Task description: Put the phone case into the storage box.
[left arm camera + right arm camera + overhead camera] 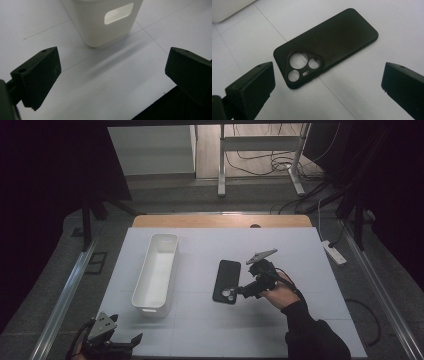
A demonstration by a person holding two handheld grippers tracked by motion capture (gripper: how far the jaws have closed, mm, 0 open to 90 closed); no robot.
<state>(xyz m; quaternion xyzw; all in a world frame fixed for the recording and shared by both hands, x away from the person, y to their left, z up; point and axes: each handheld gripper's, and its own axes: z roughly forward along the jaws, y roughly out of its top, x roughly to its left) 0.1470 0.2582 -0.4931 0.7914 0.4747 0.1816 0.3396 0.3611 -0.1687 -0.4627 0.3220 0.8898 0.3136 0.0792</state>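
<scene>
A black phone case [226, 281] lies flat on the white table, back side up, its camera cut-outs at the near end [303, 65]. My right gripper [245, 290] hovers just right of the case's near end, open, with nothing between its jaws; in the right gripper view the case [329, 45] lies ahead of the gripper [328, 82]. A long white bin [156, 270] stands left of the case. My left gripper [131, 343] rests open at the table's near left edge, facing the bin's handle end [105, 20].
The white table top [210, 330] has open surface in front of and right of the case. A wooden strip [220, 221] runs along the far edge. Beyond it stand a desk frame [260, 150] and floor cables [285, 162].
</scene>
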